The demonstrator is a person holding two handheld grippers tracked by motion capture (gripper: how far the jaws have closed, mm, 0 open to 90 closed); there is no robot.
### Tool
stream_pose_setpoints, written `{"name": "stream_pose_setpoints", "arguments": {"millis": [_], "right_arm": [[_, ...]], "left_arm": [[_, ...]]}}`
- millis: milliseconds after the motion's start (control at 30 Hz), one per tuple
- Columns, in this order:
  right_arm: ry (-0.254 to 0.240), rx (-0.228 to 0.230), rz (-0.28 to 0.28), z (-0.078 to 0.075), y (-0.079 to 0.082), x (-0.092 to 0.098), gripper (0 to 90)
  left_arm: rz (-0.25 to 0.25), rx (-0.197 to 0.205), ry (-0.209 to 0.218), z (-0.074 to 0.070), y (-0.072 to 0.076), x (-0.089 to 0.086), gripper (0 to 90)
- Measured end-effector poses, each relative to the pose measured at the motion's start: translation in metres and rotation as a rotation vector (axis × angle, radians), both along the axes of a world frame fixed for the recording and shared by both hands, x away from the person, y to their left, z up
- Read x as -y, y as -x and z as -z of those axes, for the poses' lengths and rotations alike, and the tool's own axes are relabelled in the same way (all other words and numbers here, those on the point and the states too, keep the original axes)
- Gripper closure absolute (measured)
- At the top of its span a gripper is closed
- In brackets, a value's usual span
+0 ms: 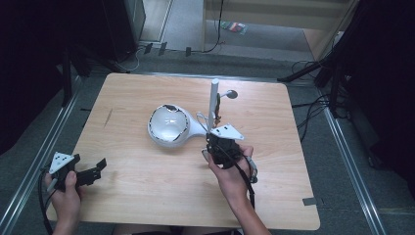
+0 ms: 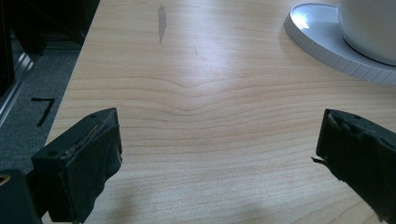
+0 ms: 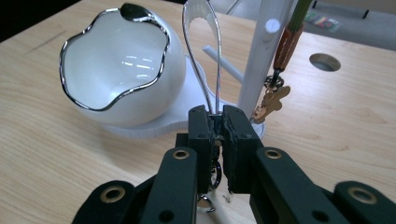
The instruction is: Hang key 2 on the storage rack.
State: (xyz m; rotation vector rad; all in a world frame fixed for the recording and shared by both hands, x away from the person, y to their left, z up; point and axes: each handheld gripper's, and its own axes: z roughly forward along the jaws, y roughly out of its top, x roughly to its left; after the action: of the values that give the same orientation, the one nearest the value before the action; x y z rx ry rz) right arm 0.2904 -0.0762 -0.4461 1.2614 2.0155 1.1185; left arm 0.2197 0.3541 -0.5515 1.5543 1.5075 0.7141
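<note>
While the right gripper (image 3: 217,122) is clamped on a silver wire loop (image 3: 204,42) beside the white bowl (image 3: 126,70), the left gripper (image 2: 219,144) sits released over the counter (image 2: 210,84); next, I'd guess, lift it carefully clear of the white post (image 3: 261,56).

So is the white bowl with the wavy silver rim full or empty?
Empty: the white bowl with the wavy silver rim shows only bare glossy interior in the right gripper view.

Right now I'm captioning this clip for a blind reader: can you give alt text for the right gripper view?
The right gripper is shut on a thin silver loop that rises between its black fingers. Behind it a white bowl with a wavy silver rim sits on a wooden table, beside a white post with a small hanging charm.
</note>
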Motion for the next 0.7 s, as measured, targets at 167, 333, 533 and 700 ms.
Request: {"name": "stream_pose_setpoints", "arguments": {"millis": [167,333,533,700], "right_arm": [[-0.029,0.048,0.009,-0.004,0.003,0.003,83.6],[-0.057,0.098,0.003,-0.008,0.007,0.006,83.6],[-0.080,0.171,0.012,-0.013,0.014,0.008,83.6],[-0.088,0.190,0.027,-0.015,0.017,0.011,83.7]], "left_arm": [[0.000,0.000,-0.001,0.000,0.000,0.000,0.4],[0.002,0.001,-0.002,0.000,0.000,0.000,0.4],[-0.002,0.000,0.004,0.000,0.000,0.000,0.4],[-0.003,0.001,0.005,0.000,0.000,0.000,0.4]]}}
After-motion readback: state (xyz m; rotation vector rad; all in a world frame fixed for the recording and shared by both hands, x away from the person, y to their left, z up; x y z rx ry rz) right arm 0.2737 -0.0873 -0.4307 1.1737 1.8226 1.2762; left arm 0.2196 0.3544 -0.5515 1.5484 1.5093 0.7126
